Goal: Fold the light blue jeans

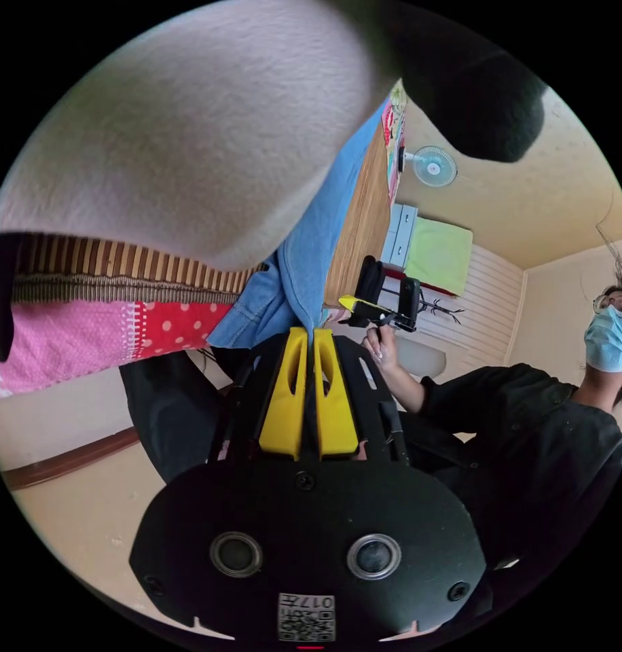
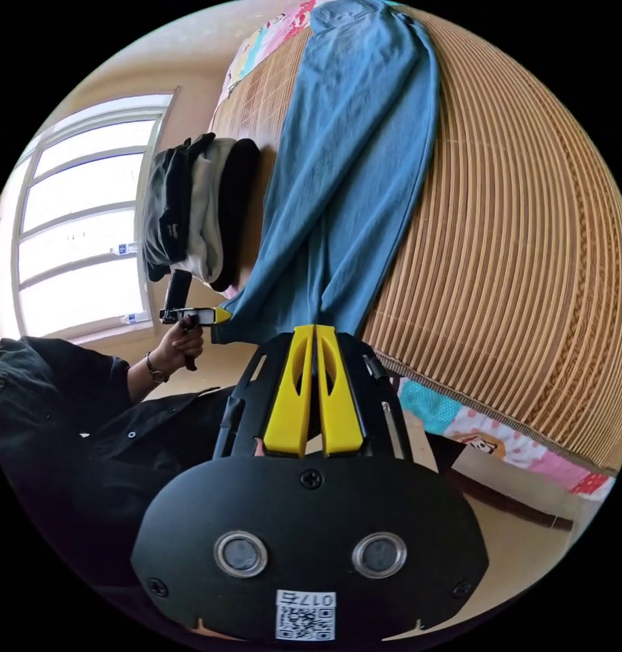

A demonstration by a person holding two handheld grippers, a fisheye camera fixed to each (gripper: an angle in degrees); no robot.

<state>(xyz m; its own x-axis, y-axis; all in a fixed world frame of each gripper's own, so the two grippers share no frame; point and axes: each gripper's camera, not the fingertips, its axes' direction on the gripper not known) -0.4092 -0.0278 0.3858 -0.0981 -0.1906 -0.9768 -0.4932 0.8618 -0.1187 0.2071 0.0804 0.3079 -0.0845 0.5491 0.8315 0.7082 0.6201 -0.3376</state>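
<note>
The light blue jeans (image 2: 352, 156) lie lengthwise on a bamboo mat (image 2: 515, 238), legs side by side, with their ends hanging over the mat's near edge. My right gripper (image 2: 314, 331) is shut on the end of one leg. In the right gripper view, my left gripper (image 2: 212, 315) holds the outer corner of the other leg, with a hand around its handle. In the left gripper view, the left gripper (image 1: 312, 334) has its yellow jaws pressed together on blue denim (image 1: 311, 251). The right gripper (image 1: 375, 309) sits just beyond it in a hand.
A stack of folded dark and pale clothes (image 2: 195, 210) sits on the mat beside the jeans; up close it appears as a pale garment (image 1: 189, 136) and a black one (image 1: 474, 88). A patterned pink sheet (image 2: 515, 435) hangs below the mat. A person in black (image 2: 66, 421) stands by a window (image 2: 80, 217).
</note>
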